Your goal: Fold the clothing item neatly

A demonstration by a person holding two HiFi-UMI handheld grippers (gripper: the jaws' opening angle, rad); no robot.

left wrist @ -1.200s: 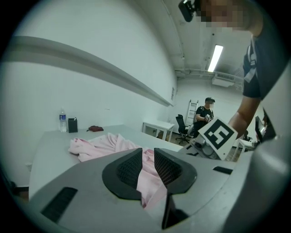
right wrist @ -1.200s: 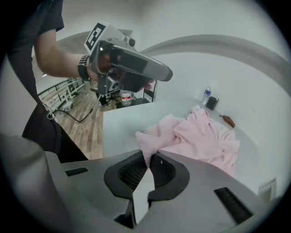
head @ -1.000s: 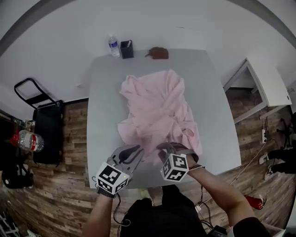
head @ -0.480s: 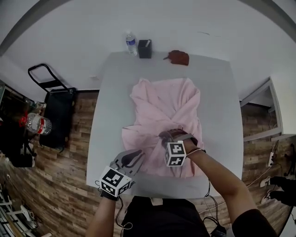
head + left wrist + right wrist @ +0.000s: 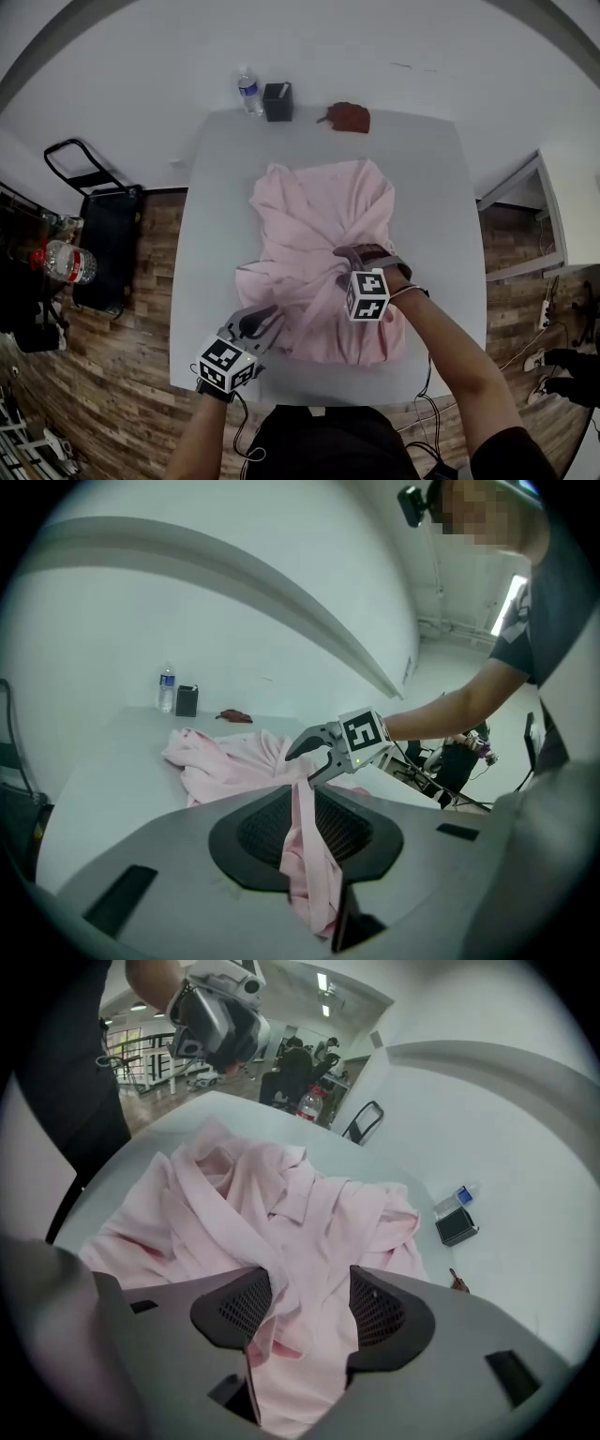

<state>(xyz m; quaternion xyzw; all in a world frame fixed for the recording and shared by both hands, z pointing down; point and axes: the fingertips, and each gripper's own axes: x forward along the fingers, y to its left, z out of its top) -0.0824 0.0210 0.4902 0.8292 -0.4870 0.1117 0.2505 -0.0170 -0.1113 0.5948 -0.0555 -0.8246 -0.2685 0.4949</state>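
Wood-plank flooring surrounds a pale grey table (image 5: 441,187) where a pink shirt (image 5: 319,225) lies crumpled across the middle, its near hem close to the person's edge. The left gripper (image 5: 270,328), at the garment's near-left corner, is clenched on a narrow strip of the pink fabric, apparently anchoring that side so the cloth can be drawn out flat. The right gripper (image 5: 345,267), tilted down over the shirt's centre-right, has just been opening its jaws. A fold of cloth lies between them, but the pads stand apart and do not press it, which suggests a release before a fresh hold. A water bottle (image 5: 248,91), a black box (image 5: 277,101) and a small brown object (image 5: 347,116) sit along the far edge, well apart from the work.
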